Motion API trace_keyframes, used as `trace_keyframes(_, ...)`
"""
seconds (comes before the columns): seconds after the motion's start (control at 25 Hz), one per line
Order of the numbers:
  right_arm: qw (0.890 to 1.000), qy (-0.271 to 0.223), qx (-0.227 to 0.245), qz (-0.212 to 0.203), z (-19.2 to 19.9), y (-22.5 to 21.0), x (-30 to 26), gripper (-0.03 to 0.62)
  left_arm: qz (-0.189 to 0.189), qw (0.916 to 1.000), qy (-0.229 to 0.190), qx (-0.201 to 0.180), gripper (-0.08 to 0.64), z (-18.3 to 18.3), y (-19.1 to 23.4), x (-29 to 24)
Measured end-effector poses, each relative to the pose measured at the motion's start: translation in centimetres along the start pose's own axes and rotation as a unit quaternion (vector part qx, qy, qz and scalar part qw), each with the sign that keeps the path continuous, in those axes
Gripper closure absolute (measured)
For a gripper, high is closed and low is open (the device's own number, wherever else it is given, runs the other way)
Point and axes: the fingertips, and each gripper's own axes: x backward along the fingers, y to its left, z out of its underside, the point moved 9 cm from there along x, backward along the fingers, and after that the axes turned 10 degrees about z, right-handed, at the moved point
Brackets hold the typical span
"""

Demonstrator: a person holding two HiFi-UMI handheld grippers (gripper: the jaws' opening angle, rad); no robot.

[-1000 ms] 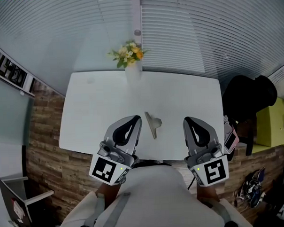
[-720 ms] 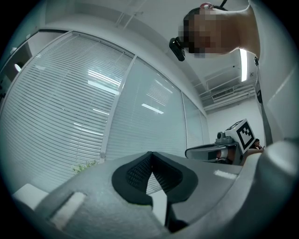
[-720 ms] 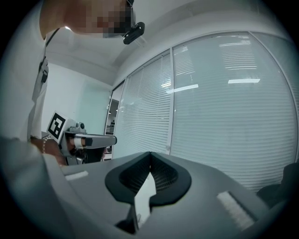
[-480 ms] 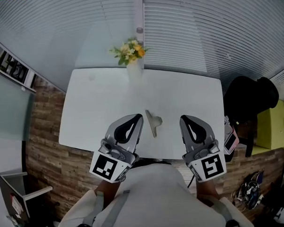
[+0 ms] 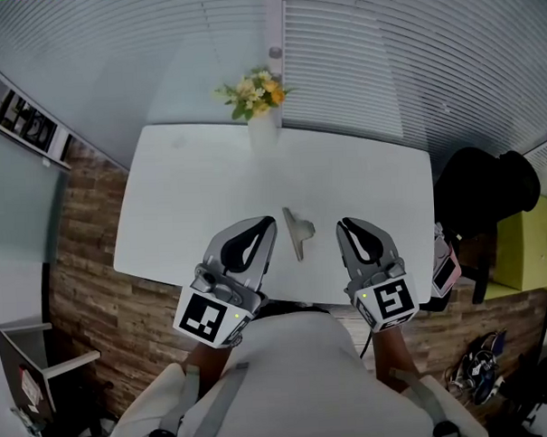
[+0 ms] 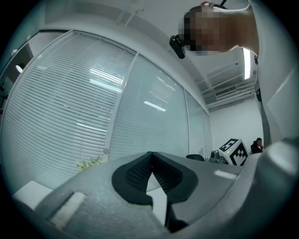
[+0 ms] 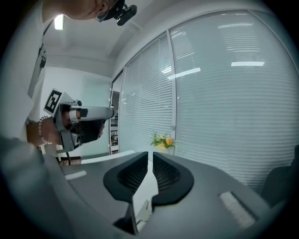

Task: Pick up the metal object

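The metal object, a small flat grey piece with an angled tab, lies on the white table near its front edge. My left gripper hovers just left of it, jaws shut and empty, tips meeting. My right gripper hovers just right of it. Its jaws are opening, with a narrow gap at the tips and nothing between them. Through that gap, low down, a bit of the metal object shows on the table. The left gripper also shows in the right gripper view.
A white vase of yellow flowers stands at the table's far edge before window blinds. A black chair and a yellow-green piece of furniture sit to the right. A pink-cased phone hangs off the table's right front corner. Wood floor lies all round.
My right gripper has moved left, closer to the metal object. The left gripper has hardly shifted. The metal object lies where it was.
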Motion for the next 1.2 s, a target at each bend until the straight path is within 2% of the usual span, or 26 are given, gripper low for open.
trace_keyframes(0.36,0.998,0.057,-0.021,-0.005,6.0,-0.3,-2.5,0.543,-0.005,1.0000,-0.002,0.007,0.557,0.3,0.1,0.1)
trace_keyframes(0.64,0.994,0.086,-0.065,-0.012,11.0,-0.7,-4.6,0.529,-0.011,0.9999,-0.002,0.005,0.557,0.1,0.5,0.2)
trace_keyframes(1.2,0.988,0.141,-0.066,-0.021,18.2,-0.6,-7.8,0.512,-0.020,0.9997,0.001,0.010,0.557,0.6,0.5,0.5)
